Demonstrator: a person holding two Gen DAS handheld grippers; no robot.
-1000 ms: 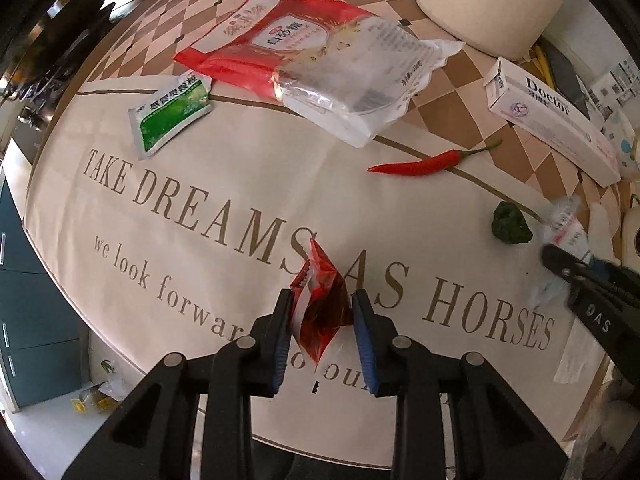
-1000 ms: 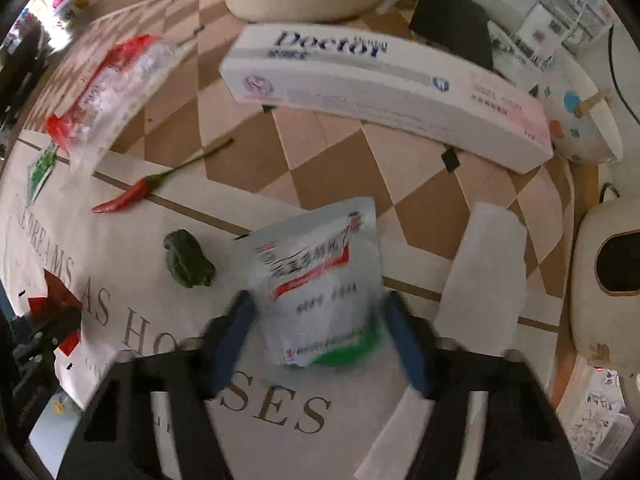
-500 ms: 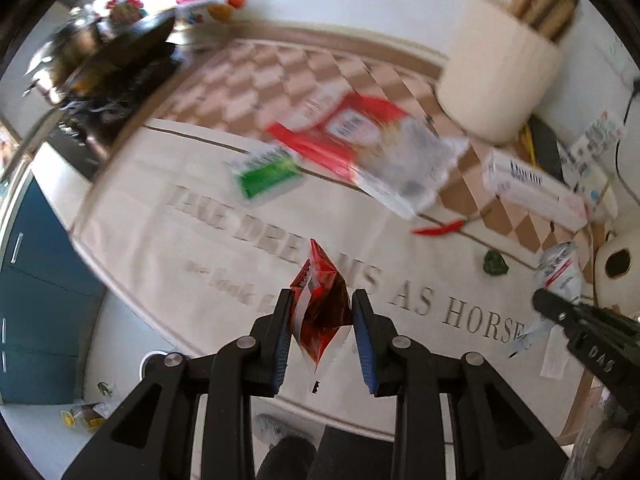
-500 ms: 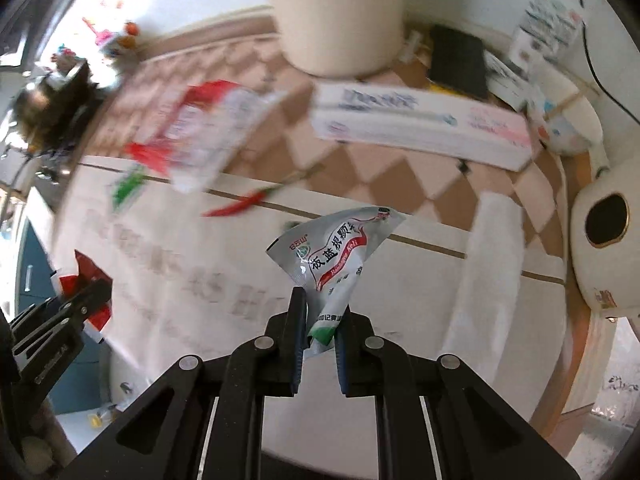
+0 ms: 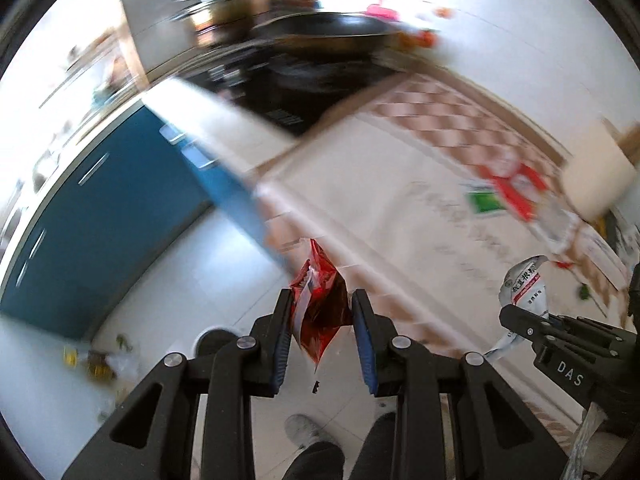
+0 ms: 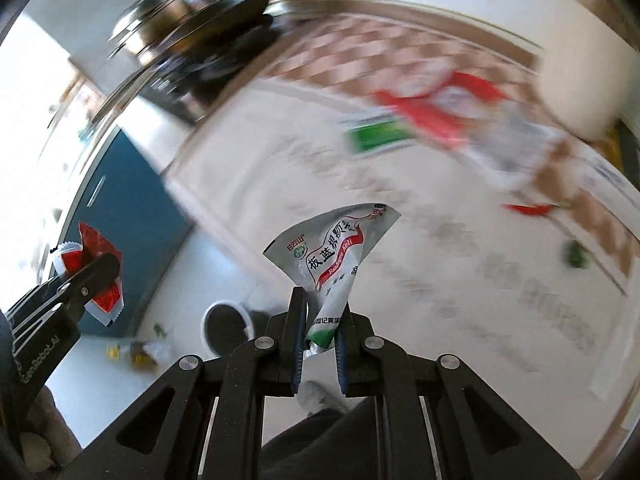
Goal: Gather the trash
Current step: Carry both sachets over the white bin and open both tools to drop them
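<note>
Both grippers clamp wrappers, left red, right white, bin below

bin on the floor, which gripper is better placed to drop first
Left, narrowly. Its red wrapper hangs off the table over the floor, near the bin; the right gripper with its white sachet looks comparably close.

Tablecloth lettering smeared unreadable, green sachet blurred, stovetop pots blurred

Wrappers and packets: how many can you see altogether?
4. A red wrapper in the left gripper, a white packet in the right gripper, a green packet and a red-and-clear bag on the table. Blur may hide more.
</note>
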